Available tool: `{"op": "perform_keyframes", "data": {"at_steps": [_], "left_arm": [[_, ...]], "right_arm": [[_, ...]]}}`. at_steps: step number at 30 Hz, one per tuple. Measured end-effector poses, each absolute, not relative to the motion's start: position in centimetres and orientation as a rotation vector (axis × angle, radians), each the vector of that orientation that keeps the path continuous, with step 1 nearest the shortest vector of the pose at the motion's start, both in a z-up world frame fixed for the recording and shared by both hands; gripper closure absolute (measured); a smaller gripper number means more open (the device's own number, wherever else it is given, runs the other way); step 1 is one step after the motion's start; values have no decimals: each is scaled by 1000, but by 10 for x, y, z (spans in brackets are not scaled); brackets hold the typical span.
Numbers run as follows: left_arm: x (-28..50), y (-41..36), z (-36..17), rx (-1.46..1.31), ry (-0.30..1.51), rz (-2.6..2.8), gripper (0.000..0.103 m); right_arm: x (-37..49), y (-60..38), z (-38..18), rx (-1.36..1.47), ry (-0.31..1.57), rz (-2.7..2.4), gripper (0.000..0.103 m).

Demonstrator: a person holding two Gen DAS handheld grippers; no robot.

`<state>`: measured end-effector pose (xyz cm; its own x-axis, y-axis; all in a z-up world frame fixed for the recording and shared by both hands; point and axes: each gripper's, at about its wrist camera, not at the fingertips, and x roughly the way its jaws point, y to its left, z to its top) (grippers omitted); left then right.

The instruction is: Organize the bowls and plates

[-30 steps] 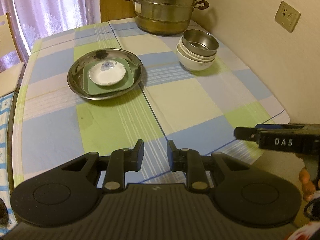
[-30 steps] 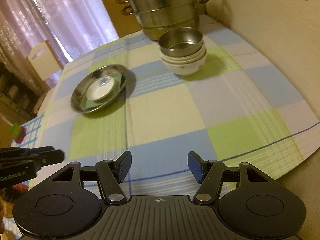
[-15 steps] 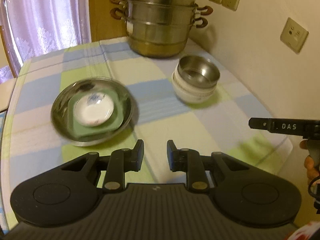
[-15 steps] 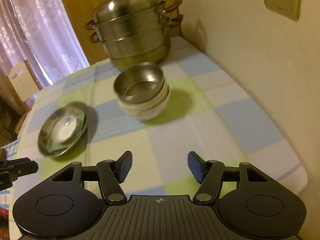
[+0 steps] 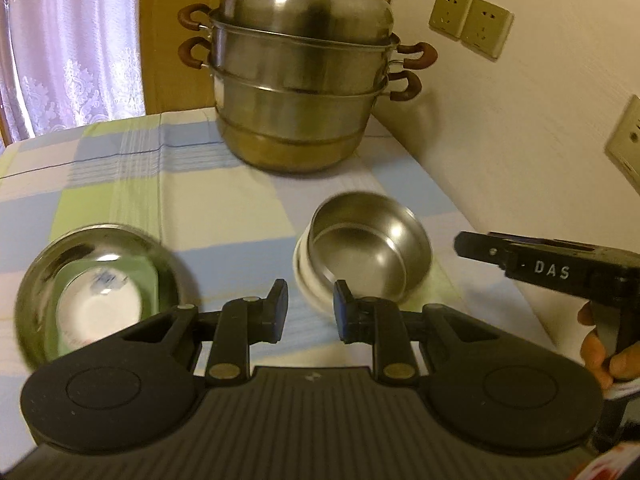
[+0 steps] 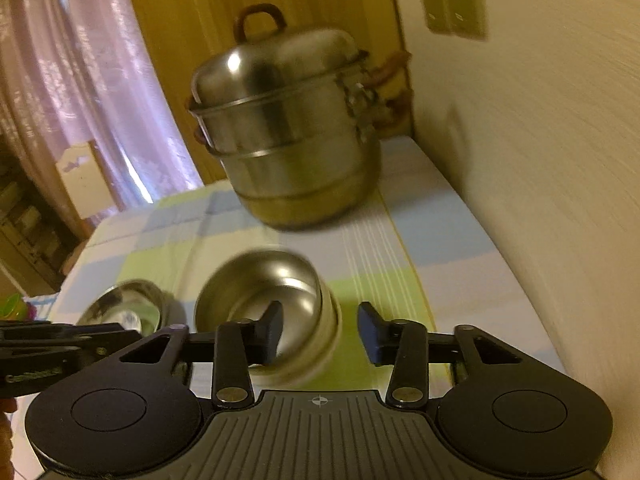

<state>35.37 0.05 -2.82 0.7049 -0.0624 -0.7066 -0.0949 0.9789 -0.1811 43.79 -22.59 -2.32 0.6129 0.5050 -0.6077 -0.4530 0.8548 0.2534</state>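
Left gripper (image 5: 307, 307): its two dark fingers are standing at a narrow gap with nothing between them; only tablecloth is showing through the gap.
Right gripper (image 6: 319, 332): its jaws have just been closing and are standing at a moderate gap; the near wall of the steel bowl (image 6: 260, 292) is lying between the pads, the left pad over the bowl's inside and the right pad outside the stack. The blur is hiding whether either pad is touching, so no grip is showing.
Bowl stack: the steel bowl (image 5: 370, 246) is nesting on top of the white bowls (image 5: 310, 286), whose rims are showing beneath it; the stack is sitting just beyond the left gripper's right finger.
Plate stack: a steel plate (image 5: 48, 264) is holding a green square plate (image 5: 144, 276), and a small white dish (image 5: 98, 308) with a blue mark is resting on that. It is sitting left of the bowls, apart from them, partly behind the left gripper's body.
Hand (image 5: 600, 350): fingers are wrapping the right gripper's handle at the frame's right edge.
Table: a blue, green and white checked tablecloth (image 5: 224, 208) is covering it.
Steamer pot (image 5: 304, 88): tall, lidded steel with brown handles, standing at the far end against the wall.
Wall: sockets (image 5: 470, 20) are showing above the pot's right.
Curtain (image 5: 68, 40): pale lilac, hanging at far left.
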Motion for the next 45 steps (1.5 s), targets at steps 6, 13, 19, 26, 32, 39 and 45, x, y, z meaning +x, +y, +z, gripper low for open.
{"op": "perform_keyframes", "data": {"at_steps": [6, 13, 19, 26, 32, 39, 45], "left_arm": [[388, -2, -43, -218, 810, 48, 82], [402, 4, -56, -250, 832, 67, 93], [411, 3, -58, -267, 836, 47, 99], [421, 1, -65, -260, 873, 55, 99], [425, -1, -65, -243, 887, 70, 99], [426, 3, -59, -263, 885, 86, 81], [434, 6, -70, -301, 930, 94, 78]], "right_arm": [[466, -217, -40, 61, 741, 611, 78], [484, -212, -54, 68, 760, 658, 97], [493, -209, -58, 62, 779, 662, 101], [502, -208, -60, 74, 819, 671, 101], [506, -205, -58, 54, 838, 679, 101], [511, -205, -53, 35, 862, 668, 93], [516, -202, -57, 53, 878, 686, 55]]}}
